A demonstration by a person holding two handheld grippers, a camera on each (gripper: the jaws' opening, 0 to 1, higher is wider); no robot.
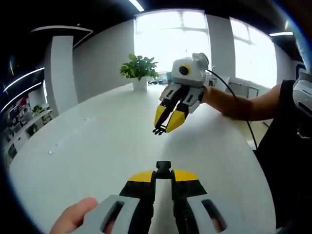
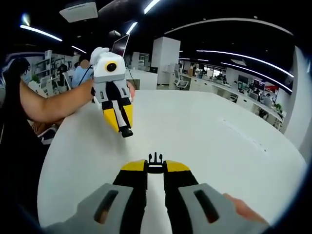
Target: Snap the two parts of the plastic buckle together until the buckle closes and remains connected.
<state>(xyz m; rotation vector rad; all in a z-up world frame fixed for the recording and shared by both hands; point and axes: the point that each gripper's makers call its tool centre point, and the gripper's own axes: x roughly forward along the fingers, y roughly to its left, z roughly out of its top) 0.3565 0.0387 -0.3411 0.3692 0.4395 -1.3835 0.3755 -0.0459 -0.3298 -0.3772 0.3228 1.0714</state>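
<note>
A: Nearest you, your left gripper (image 1: 163, 176) is clamped on the socket half of the buckle (image 1: 163, 168), which pokes out just past the yellow tips. Is it square?

B: It looks centred between the jaws. Your right gripper (image 2: 155, 167) is clamped on the pronged half (image 2: 155, 159), prongs pointing away from you.

A: Farther out in the left gripper view, that right gripper (image 1: 166, 126) hangs above the white table (image 1: 97, 141), prongs (image 1: 158, 130) aimed down toward your left hand. The two halves are well apart.

B: So line them up before you close the gap. I'd judge the prongs need to face straight into the socket's mouth, both pieces lying in one plane, no twist.

A: Bring them together slowly along one line, and keep both grips firm so neither half swivels as the prongs meet resistance.

B: Push until the side prongs spring out. Then tug lightly apart to check it holds.

A: Keep it all over the table, short of the potted plant (image 1: 139, 70) at the far edge, so both halves stay in sight
</note>
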